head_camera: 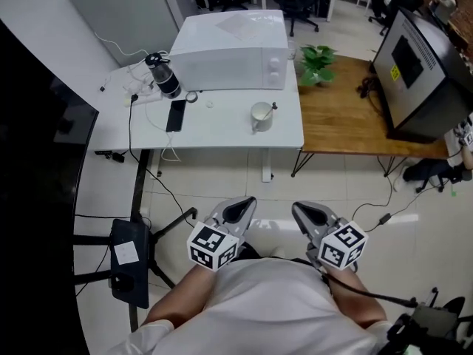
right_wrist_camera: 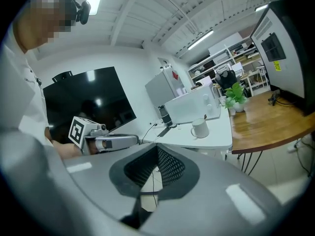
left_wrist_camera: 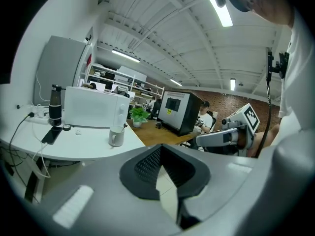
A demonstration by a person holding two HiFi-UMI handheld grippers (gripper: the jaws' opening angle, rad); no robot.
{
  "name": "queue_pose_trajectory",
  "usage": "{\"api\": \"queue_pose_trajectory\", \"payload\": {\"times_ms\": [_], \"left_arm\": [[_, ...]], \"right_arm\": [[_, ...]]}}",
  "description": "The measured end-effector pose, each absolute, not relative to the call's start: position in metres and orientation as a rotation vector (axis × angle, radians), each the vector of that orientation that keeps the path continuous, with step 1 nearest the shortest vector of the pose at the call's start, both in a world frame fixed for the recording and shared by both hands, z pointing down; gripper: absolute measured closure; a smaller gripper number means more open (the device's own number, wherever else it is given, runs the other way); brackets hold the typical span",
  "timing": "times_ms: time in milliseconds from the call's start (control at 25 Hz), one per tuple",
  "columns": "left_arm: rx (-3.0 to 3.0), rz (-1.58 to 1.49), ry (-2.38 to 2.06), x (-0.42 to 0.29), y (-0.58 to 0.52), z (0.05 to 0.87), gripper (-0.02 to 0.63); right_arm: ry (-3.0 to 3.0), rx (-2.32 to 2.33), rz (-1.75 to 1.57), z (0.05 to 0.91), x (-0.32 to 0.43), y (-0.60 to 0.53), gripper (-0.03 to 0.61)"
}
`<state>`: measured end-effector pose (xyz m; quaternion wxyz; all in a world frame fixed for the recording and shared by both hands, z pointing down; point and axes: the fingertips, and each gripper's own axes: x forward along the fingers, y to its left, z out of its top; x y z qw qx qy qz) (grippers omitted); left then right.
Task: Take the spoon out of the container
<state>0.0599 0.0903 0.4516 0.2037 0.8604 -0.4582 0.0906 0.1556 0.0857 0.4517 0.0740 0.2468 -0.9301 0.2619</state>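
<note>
A white mug (head_camera: 260, 116) stands on the white table (head_camera: 222, 132), in front of the microwave, with a spoon (head_camera: 273, 107) leaning out of it to the right. The mug also appears small in the left gripper view (left_wrist_camera: 116, 135) and in the right gripper view (right_wrist_camera: 200, 128). My left gripper (head_camera: 240, 207) and right gripper (head_camera: 307, 211) are held close to my body over the floor, well short of the table. Both are shut and hold nothing. The left gripper view (left_wrist_camera: 160, 151) and the right gripper view (right_wrist_camera: 157, 154) each show jaw tips touching.
A white microwave (head_camera: 230, 50), a dark bottle (head_camera: 162, 74), a phone (head_camera: 176, 115) and cables share the white table. A wooden table (head_camera: 355, 117) with a plant (head_camera: 318, 61) and a large dark monitor (head_camera: 421, 72) stands to the right. A black stand (head_camera: 129, 261) sits at my left.
</note>
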Motion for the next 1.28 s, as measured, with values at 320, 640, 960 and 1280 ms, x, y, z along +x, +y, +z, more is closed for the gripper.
{"api": "queue_pose_trajectory", "payload": {"times_ms": [320,640,960,1280], "left_arm": [[2.471,0.272,-1.164,0.017,-0.009,0.454,0.609],[2.544,0.270,-1.023,-0.036,-0.085,0.444,0.609],[2.597,0.304,-0.897,-0.069,-0.123,0.449,0.609],[2.586,0.290,-0.892,-0.071,-0.142,0.453,0.609]], "right_arm": [[-2.745,0.866,0.803,0.454,0.108,0.004,0.571],[-2.710,1.003,0.791,0.446,0.047,-0.074,0.572],[-2.675,1.105,0.784,0.448,0.005,-0.109,0.572],[-2.667,1.074,0.766,0.449,-0.004,-0.131,0.572]]}}
